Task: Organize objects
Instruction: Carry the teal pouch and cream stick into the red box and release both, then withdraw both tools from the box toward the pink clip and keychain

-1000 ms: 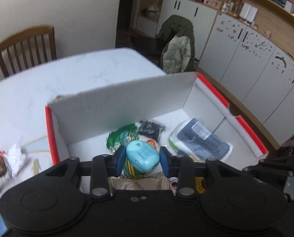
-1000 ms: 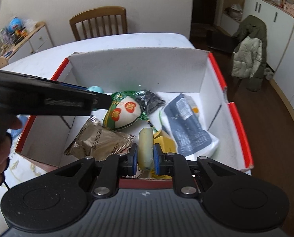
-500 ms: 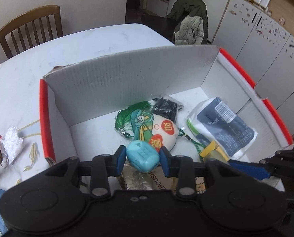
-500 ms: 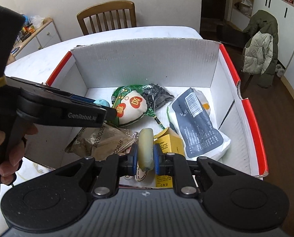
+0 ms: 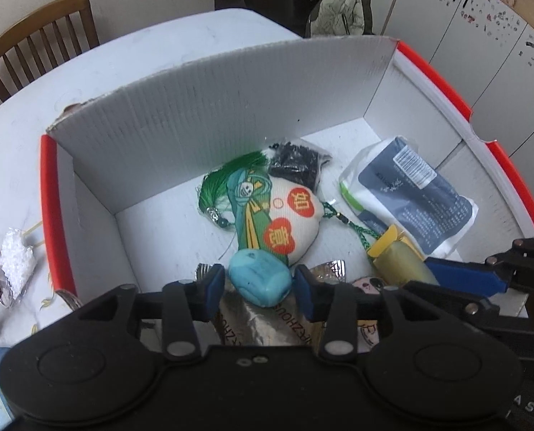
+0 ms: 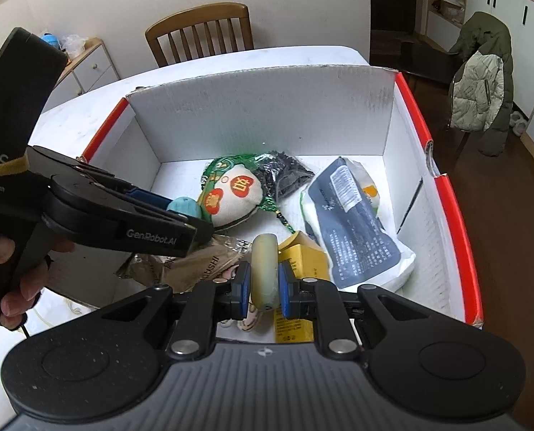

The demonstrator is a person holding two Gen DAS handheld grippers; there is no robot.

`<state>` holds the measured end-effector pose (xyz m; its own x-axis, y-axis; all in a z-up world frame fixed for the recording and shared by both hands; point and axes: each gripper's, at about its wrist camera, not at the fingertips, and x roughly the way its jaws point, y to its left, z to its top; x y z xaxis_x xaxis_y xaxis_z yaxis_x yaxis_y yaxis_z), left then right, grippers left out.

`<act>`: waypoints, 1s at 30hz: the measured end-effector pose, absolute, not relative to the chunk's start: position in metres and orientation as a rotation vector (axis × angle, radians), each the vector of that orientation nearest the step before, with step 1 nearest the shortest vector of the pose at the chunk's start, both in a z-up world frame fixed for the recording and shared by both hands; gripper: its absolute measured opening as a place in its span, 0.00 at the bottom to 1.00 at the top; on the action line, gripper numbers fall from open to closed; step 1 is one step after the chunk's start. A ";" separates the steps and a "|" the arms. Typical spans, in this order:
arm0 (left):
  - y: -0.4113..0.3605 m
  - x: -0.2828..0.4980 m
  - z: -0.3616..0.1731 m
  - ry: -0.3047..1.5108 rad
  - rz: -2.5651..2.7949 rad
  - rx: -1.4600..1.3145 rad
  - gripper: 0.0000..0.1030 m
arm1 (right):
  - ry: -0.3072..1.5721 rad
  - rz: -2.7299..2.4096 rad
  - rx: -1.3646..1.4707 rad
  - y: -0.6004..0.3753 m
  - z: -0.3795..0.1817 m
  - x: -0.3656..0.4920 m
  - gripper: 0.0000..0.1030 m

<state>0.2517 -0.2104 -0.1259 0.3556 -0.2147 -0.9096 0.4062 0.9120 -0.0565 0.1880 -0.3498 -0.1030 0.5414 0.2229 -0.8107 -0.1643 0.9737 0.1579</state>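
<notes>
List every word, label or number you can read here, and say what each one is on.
"GenRobot.AI": side of the left gripper.
"DAS": the left gripper's black handle, cut off at the frame edge.
Foil packet: letters partly hidden, not fully readable.
Dark pouch, yellow box: print too small.

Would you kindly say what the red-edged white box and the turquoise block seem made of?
The red-edged white box looks like corrugated cardboard: ribbed walls, matte. The turquoise block between the left claw fingers looks like smooth matte plastic or rubber; I cannot tell which.

Your turquoise rounded plastic case point(image 5: 260, 277) and pale yellowish disc point(image 6: 264, 272) hang over the red-rimmed white cardboard box's point(image 5: 209, 115) near side.
</notes>
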 end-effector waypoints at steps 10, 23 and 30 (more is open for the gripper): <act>-0.203 0.241 -0.116 1.088 -0.429 0.126 0.64 | 0.954 0.301 0.108 -0.378 -0.096 0.185 0.23; -0.201 0.212 -0.074 0.951 -0.418 0.053 0.91 | 0.900 0.337 0.179 -0.412 -0.075 0.170 0.53; -0.180 0.189 -0.046 0.901 -0.360 0.057 0.91 | 0.862 0.349 0.193 -0.416 -0.064 0.153 0.57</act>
